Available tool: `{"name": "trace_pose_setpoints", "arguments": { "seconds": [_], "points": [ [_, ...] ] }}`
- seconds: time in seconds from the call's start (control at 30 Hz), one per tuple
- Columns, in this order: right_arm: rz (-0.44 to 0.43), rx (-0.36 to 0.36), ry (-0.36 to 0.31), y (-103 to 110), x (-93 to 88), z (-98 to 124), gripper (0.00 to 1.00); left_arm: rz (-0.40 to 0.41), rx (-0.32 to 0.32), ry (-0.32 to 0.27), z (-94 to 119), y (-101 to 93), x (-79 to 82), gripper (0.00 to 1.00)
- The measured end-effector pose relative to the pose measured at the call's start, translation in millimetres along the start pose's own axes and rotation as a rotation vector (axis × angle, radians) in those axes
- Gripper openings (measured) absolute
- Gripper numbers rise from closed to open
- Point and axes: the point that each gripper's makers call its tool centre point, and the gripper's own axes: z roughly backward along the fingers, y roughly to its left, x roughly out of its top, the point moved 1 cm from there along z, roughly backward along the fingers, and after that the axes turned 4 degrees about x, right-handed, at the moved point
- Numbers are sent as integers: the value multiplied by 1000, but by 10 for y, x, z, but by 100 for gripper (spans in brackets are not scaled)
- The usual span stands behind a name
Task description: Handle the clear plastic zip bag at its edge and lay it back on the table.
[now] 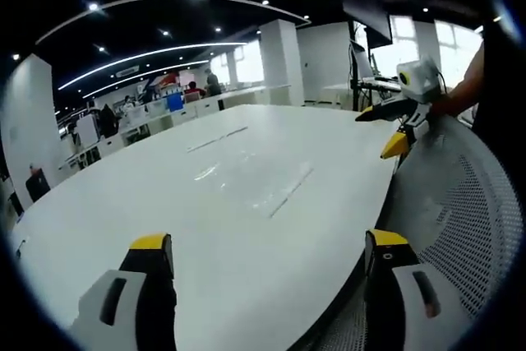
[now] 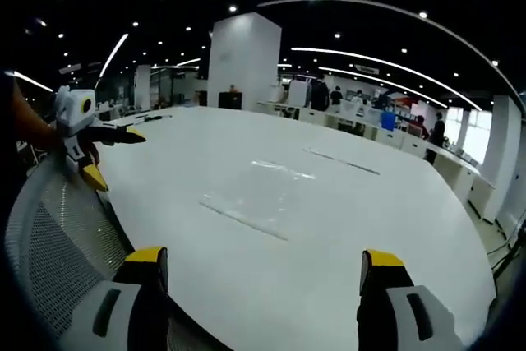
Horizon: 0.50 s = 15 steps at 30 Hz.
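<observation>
Clear zip bag [image 1: 251, 172] flat on table [image 1: 164, 219], untouched

Zip bag [image 1: 261, 177] flat on table [image 1: 123, 228], mid-surface.

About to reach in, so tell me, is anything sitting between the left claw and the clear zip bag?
Nothing visible. The left claw is open over bare white table, and the zip bag lies flat ahead of it.

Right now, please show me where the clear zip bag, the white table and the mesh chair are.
clear zip bag [image 1: 263, 182]: left gripper view, middle of the film.
white table [image 1: 123, 228]: left gripper view, bare top near the left gripper.
mesh chair [image 2: 57, 236]: right gripper view, perforated back.
</observation>
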Motion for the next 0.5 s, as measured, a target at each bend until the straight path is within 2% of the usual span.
{"name": "trace_pose_setpoints", "arguments": {
  "seconds": [0.5],
  "points": [
    [0, -4, -4, -23, -3, 0, 98, -1, 16, -11, 4, 26, 24, 98]
  ]
}}
